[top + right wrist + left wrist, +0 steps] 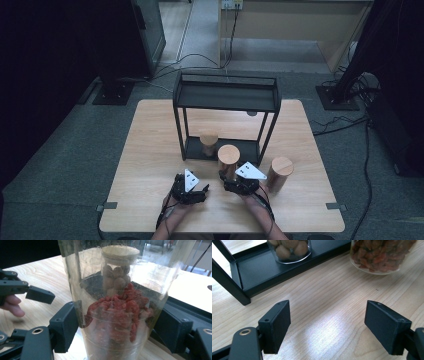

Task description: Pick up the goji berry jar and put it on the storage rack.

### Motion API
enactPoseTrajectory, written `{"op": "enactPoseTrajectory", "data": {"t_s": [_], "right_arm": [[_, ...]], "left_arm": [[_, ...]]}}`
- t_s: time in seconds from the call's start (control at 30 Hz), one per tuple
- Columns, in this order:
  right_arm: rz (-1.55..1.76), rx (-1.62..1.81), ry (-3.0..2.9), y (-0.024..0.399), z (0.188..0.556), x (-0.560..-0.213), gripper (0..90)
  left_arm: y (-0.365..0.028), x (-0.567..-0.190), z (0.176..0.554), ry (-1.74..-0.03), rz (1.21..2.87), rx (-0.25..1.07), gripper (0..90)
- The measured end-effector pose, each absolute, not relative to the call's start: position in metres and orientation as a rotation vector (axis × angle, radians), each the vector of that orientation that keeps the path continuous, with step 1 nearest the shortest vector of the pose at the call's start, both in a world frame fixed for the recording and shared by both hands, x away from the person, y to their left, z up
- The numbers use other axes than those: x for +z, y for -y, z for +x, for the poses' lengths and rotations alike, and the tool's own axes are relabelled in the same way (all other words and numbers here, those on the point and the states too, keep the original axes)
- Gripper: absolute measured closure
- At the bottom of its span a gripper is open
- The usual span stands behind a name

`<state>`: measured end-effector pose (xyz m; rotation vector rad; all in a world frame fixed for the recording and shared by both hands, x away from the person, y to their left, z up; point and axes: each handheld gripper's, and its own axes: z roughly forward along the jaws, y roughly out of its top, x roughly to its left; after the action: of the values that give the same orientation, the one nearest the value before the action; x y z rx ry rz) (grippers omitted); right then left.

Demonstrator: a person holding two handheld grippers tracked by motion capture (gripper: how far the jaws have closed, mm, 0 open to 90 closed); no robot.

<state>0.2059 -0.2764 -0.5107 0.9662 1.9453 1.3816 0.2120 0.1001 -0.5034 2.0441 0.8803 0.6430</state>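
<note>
- Right gripper view: right gripper (117, 332) clamps the jar of red berries (117, 315).
- Left gripper (327, 323) hangs released over bare table (324, 297), near the black rack (257, 270).

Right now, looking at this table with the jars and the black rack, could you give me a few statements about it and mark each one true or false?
1. The right gripper is shut on the berry jar. True.
2. The left gripper holds a jar. False: its jaws stand open over bare table.
3. The nut jar stands on the rack's bottom shelf. True.
4. The rack's top shelf holds two jars. False: nothing shows on it.
5. A third jar stands on the table, right of the rack. True.
</note>
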Motion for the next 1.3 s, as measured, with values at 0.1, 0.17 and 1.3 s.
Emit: {"op": "enactPoseTrajectory", "data": {"t_s": [0.1, 0.17, 1.3], "right_arm": [[0.971, 1.379, -1.944, 0.275, 0.208, -0.51, 24.9], [0.974, 1.378, -1.941, 0.274, 0.209, -0.51, 24.9], [1.036, 1.379, -1.932, 0.265, 0.226, -0.507, 24.8]], "left_arm": [[-0.1, -0.504, 0.212, -0.88, 2.043, 0.644, 21.0], [-0.1, -0.503, 0.212, -0.88, 2.044, 0.644, 21.0], [-0.101, -0.504, 0.212, -0.884, 2.039, 0.638, 21.0]]}}
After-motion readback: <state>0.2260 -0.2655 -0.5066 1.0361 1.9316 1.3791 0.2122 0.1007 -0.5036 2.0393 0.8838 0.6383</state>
